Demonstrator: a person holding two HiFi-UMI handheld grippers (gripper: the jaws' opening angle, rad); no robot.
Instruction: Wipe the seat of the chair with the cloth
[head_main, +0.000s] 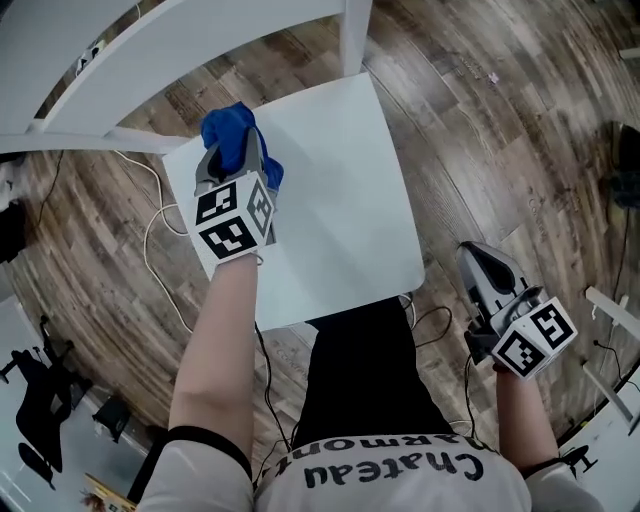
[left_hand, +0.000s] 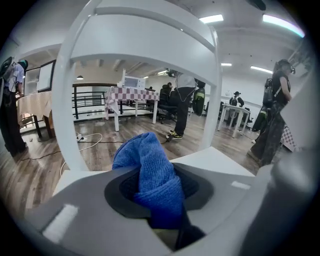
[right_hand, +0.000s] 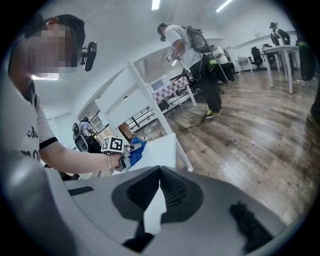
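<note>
Cloth (head_main: 228, 130): blue, looped weave, bunched into a thick upright fold; pinched in the left gripper (head_main: 234, 158), fingers closed on its lower part, loose end sticking out beyond them; sits over the seat's (head_main: 340, 200) rear left corner, just in front of the backrest; contact with the seat cannot be told. Seat: white, flat, squarish with rounded corners, level; the chair (left_hand: 145, 40) stands upright on wood-plank floor.

Head view: chair seat (head_main: 340, 190) mid-frame, backrest (head_main: 150, 50) upper left. Cloth (head_main: 230, 130) at the seat's upper-left corner, between the jaws of the left gripper (head_main: 237, 158). Right gripper (head_main: 478, 262) lower right, off the seat, over the floor (head_main: 480, 120). Cable (head_main: 147, 240) on the floor left of the seat.
</note>
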